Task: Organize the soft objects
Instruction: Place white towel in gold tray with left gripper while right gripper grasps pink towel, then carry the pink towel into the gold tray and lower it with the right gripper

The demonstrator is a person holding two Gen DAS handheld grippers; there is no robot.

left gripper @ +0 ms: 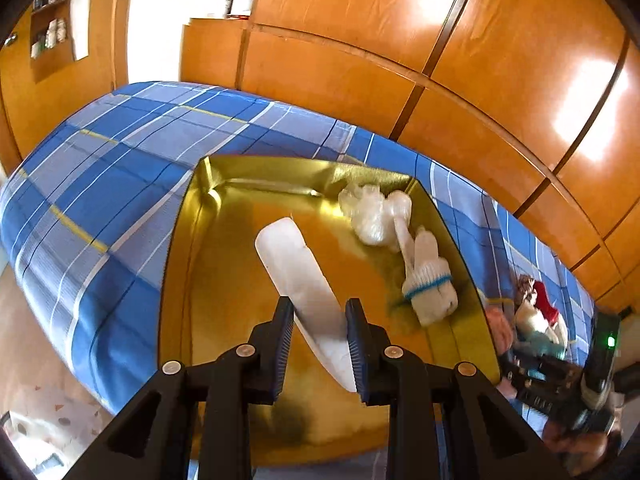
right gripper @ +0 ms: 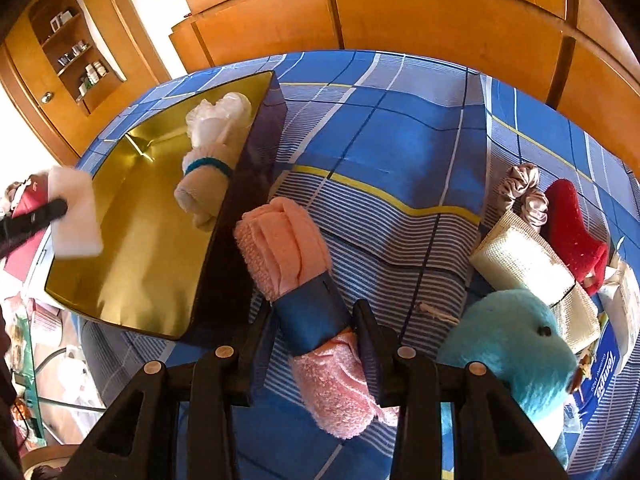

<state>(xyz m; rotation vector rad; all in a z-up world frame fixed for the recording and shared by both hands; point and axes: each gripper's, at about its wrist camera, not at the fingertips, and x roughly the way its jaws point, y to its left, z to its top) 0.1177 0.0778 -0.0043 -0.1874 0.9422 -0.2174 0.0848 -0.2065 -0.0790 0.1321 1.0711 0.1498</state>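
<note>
Left wrist | white sponge [left gripper: 304, 280] over gold tray [left gripper: 188, 264] | floor bare

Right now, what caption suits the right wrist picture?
Right gripper clamps a rolled pink towel on the bed beside the gold tray.

Bright daylight in here, big glare patches on the wardrobe doors [left gripper: 440, 40] and the gold tray [left gripper: 224, 280]. Fisheye bends every edge, corners go black, white sponge [right gripper: 76, 216] looks motion-blurred.
</note>
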